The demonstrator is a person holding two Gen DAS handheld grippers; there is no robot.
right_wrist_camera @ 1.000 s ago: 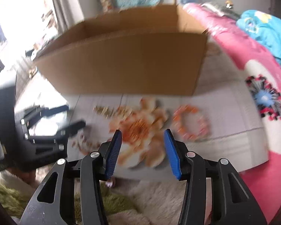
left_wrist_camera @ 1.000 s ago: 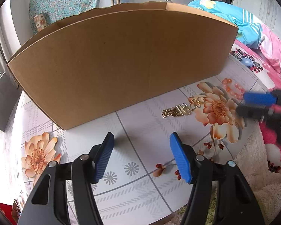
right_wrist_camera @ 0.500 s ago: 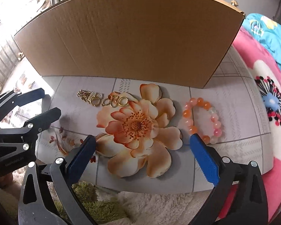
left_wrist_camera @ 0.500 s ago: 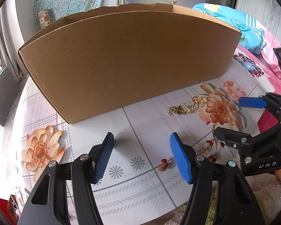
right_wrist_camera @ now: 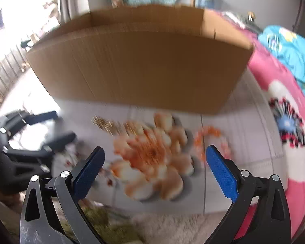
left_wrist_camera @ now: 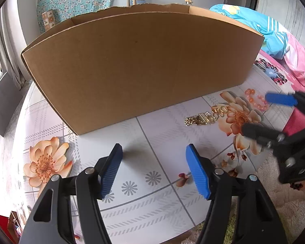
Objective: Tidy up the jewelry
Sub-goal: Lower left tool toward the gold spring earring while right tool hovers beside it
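In the left wrist view, the left tool (left_wrist_camera: pixel 154 169) is held wide open and empty low over the tabletop (left_wrist_camera: pixel 152 142), while the gold chain (left_wrist_camera: pixel 205 118) and the orange bead bracelet (left_wrist_camera: pixel 257 99) lie on the floral print just in front of the cardboard box (left_wrist_camera: pixel 142 67); much as 0.5 s ago, only the right tool (left_wrist_camera: pixel 262 116) is seen shifted there. In the right wrist view, blurred by motion, the right tool (right_wrist_camera: pixel 154 168) is spread wide and empty, the bracelet (right_wrist_camera: pixel 211 140) lying ahead near its right finger, so the tool is best steadied and lowered squarely before 1 side of the ring is pinched; 0.5 s ago this view was sharp and closer to the tabletop.
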